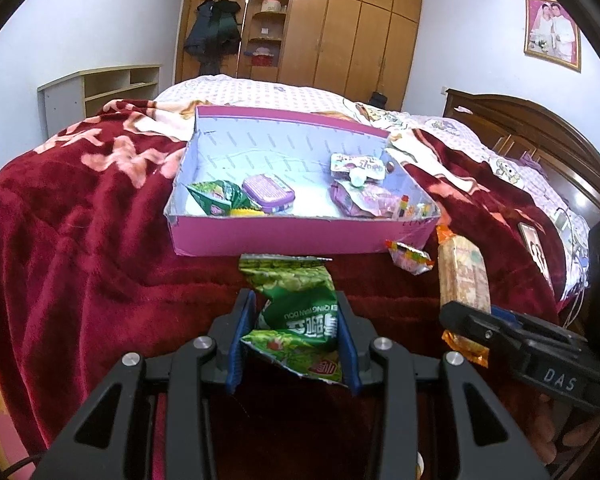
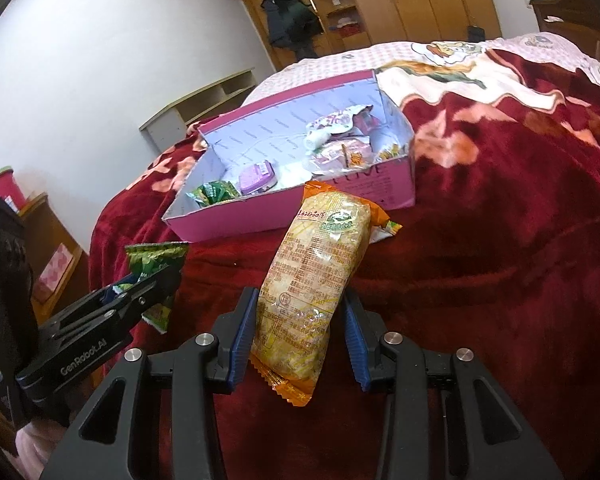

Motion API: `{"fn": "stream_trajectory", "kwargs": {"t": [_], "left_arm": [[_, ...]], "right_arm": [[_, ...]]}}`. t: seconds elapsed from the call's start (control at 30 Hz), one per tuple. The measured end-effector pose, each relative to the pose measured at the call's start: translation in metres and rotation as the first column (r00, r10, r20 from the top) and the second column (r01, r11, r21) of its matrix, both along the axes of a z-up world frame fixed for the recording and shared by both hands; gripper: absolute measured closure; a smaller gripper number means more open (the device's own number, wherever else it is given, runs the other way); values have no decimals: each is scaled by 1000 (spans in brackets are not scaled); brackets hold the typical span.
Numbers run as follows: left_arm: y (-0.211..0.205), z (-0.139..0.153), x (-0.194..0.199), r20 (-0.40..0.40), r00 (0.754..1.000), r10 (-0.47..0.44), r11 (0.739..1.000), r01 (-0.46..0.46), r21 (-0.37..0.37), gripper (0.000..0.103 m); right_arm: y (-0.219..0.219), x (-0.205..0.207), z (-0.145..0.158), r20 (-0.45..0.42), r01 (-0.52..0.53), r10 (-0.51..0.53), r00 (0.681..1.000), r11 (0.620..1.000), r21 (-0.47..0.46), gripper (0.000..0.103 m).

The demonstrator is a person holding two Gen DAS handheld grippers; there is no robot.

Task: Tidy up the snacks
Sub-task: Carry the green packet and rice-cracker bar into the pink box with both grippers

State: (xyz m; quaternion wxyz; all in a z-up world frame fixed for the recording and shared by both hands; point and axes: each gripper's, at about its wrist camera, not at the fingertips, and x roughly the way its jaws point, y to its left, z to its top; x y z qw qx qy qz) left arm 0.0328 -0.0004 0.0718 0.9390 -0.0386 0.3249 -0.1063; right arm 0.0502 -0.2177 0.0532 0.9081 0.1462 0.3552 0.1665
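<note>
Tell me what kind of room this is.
A bedroom, most likely: a bed with a red blanket and wooden headboard, a built-in wooden wardrobe, and coats hanging beside it.

This is a bedroom in a home. A bed (image 1: 80,208) fills most of both views, covered with a dark red plush blanket (image 1: 60,240) with pale flower shapes and, beyond it, a pink patterned quilt (image 1: 260,88). A carved dark wooden headboard (image 1: 512,120) stands at the bed's right edge. Along the far wall runs a tall wooden wardrobe (image 1: 352,28) with open corner shelves (image 1: 266,32), and dark coats (image 1: 212,28) hang on its left side. A framed portrait photo (image 1: 553,32) hangs on the white wall at the right. A low pale shelf unit (image 1: 112,84) stands against the left wall.
</note>
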Motion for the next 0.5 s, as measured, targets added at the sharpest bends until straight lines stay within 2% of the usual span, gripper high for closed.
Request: {"fn": "stream_trajectory", "kwargs": {"t": [0.5], "left_arm": [[0, 22, 34, 53, 999, 12, 1000, -13, 11, 63]], "right_arm": [[10, 29, 22, 37, -54, 56, 998, 998, -38, 61]]}}
